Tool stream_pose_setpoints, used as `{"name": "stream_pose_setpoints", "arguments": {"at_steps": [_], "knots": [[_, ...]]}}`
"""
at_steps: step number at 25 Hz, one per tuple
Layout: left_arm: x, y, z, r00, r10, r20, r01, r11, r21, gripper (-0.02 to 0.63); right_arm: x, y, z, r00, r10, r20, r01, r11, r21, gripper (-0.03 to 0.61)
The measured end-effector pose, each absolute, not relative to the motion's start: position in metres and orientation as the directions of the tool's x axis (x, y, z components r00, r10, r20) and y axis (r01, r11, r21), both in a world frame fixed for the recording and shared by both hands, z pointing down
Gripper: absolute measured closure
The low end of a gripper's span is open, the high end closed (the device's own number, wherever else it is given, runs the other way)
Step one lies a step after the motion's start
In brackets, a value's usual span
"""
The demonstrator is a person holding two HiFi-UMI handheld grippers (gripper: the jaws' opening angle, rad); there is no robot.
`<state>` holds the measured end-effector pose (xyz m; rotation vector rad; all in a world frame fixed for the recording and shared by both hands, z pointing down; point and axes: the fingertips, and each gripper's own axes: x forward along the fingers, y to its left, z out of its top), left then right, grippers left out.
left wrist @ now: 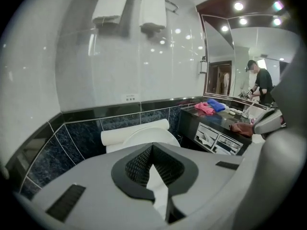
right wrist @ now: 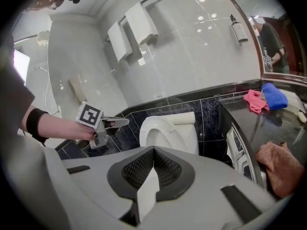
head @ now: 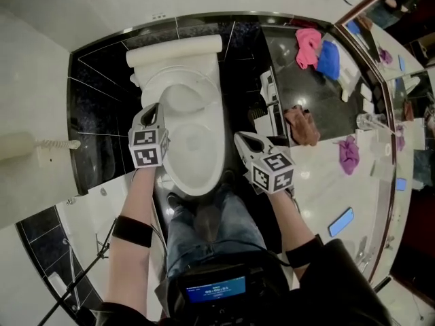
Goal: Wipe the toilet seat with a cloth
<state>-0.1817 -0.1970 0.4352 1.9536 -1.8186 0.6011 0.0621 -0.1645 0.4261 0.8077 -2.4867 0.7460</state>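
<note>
Left hand-held gripper and right hand-held gripper hover closed and empty by the white oval toilet seat; next, grasp the crumpled brown cloth, probably the nearest, on the black worktop.

1 toilet ahead of L claw & R claw. Rt of R claw, 4 cloths: pink, blue, brown, purple. 2 white towels above L claw.
</note>
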Motion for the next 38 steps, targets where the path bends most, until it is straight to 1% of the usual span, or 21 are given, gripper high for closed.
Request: {"name": "stream_pose_setpoints", "arguments": {"at_steps": [6, 12, 18, 25, 38], "knots": [[-0.190, -0.122, 0.376, 0.064, -0.849, 0.525, -0.997, -0.075, 0.000, 0.614, 0.072, -0.148, 0.401, -0.704, -0.453, 0.547, -0.668, 0.684, -0.293, 0.566], [-0.209, -0.043, 0.332, 0.045, -0.868, 0.494, -0.999, -0.035, 0.029, 0.614, 0.088, -0.126, 0.375, -0.653, -0.507, 0.562, -0.716, 0.656, -0.240, 0.566], [-0.236, 0.006, 0.306, 0.033, -0.889, 0.457, -0.999, -0.012, 0.049, 0.614, 0.085, -0.118, 0.343, -0.630, -0.564, 0.534, -0.743, 0.637, -0.205, 0.565], [-0.244, 0.043, 0.290, 0.042, -0.903, 0.429, -0.998, -0.020, 0.057, 0.614, 0.091, -0.098, 0.328, -0.610, -0.599, 0.519, -0.763, 0.619, -0.184, 0.565], [-0.242, 0.074, 0.288, 0.054, -0.902, 0.428, -0.997, -0.027, 0.067, 0.614, 0.112, -0.067, 0.332, -0.593, -0.616, 0.519, -0.790, 0.570, -0.227, 0.565]]}}
